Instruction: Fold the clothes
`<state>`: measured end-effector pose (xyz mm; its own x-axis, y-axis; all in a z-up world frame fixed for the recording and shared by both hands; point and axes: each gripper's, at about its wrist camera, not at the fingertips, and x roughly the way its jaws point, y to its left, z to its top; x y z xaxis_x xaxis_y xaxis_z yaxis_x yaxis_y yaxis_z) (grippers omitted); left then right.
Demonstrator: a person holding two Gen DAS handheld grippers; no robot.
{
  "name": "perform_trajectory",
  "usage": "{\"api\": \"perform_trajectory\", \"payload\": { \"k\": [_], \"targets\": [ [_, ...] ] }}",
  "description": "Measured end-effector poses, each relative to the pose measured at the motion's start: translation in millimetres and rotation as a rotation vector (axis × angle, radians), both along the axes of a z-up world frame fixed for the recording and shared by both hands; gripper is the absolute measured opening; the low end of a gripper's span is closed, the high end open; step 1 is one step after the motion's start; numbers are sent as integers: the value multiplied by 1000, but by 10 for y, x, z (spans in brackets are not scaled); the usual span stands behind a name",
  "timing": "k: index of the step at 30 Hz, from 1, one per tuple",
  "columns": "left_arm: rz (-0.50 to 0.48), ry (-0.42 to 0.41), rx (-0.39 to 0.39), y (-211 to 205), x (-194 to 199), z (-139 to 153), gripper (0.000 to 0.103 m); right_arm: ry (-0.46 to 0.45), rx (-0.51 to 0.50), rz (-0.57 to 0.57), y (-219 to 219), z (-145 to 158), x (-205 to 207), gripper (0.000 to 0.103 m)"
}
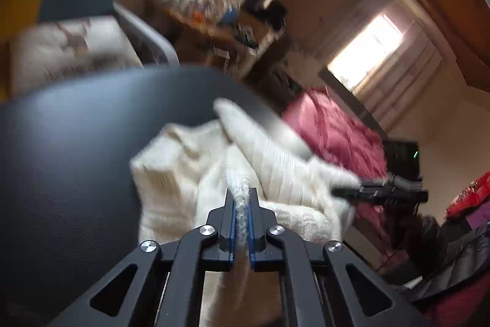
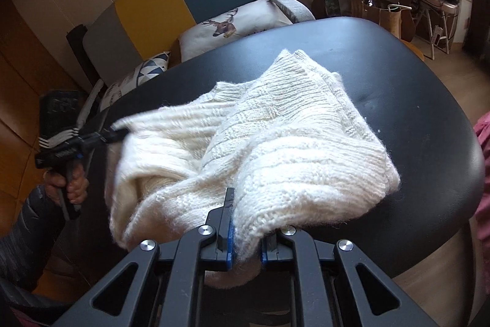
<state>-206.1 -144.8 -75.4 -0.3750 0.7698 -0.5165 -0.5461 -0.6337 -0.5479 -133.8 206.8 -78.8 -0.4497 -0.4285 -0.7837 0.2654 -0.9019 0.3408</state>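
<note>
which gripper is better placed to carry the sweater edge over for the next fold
Probably left. The left gripper pinches a thin free edge of the white sweater, lifted off the black table. The right gripper clamps a thick bunch.

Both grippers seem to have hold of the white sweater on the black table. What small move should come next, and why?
Probably carry both held edges forward over the sweater and lay them down on it. The left gripper is shut on a thin fold, the right gripper on a thick bunch, and the knit sits rumpled near the front of the black table, with bare tabletop beyond it.
</note>
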Motion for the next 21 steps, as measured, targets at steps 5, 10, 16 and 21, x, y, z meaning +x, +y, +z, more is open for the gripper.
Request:
{"api": "perform_trajectory", "payload": {
  "k": [5, 10, 16, 21],
  "targets": [
    [156, 181, -53, -645, 361, 731, 5, 28, -89, 74, -220, 110, 120, 12],
    [331, 141, -175, -1331, 827, 685, 5, -31, -133, 149, -711, -132, 189, 12],
    [531, -97, -279, -1959, 1542, -136, 5, -122, -99, 186, -1020, -544, 288, 13],
    [744, -260, -205, -2359, 2002, -580, 8, -149, -88, 223, -1032, -517, 360, 19]
  ]
}}
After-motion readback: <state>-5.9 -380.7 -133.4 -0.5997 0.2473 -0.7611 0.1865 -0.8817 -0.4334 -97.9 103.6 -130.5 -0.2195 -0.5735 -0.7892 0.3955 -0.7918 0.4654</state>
